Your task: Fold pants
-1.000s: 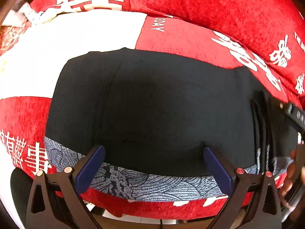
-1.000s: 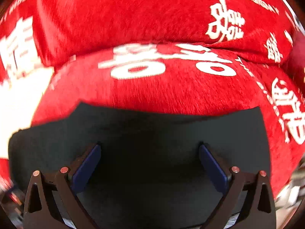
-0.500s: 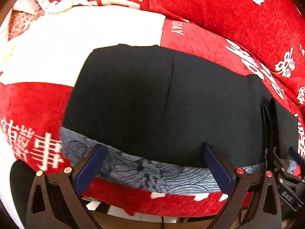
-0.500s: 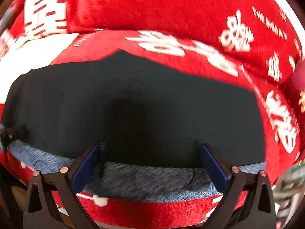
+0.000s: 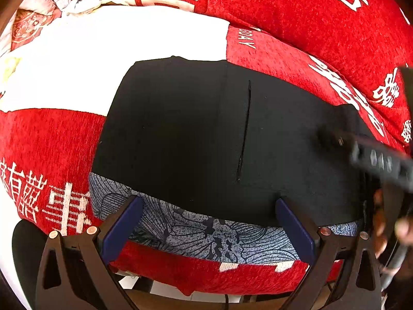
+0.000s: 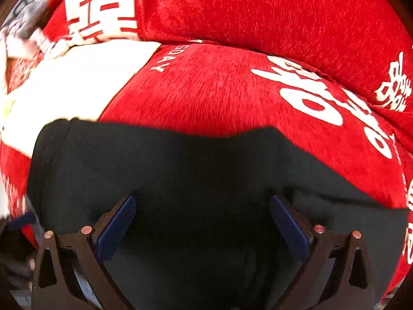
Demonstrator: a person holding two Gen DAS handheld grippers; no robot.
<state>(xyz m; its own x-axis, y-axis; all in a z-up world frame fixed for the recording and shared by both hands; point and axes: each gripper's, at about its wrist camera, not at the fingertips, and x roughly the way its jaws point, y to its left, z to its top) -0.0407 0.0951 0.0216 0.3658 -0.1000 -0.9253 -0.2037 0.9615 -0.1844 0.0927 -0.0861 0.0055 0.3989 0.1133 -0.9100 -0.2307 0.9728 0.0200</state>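
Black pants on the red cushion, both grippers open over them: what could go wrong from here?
1. The pants lie near the cushion's front edge; a pull toward it could slide them off.
2. The left gripper and right gripper hold nothing, and the patterned inner layer peeks out below the black, so a shallow pinch may lift one layer only.
3. The right gripper shows blurred in the left view; the two could collide.

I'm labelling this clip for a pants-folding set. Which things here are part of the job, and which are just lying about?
Part of the job:
black pants, lying flat
left gripper, jaws open
right gripper, jaws open

Just lying about:
red blanket with white characters
blue floral cloth under the pants
crumpled pale fabric, far corner
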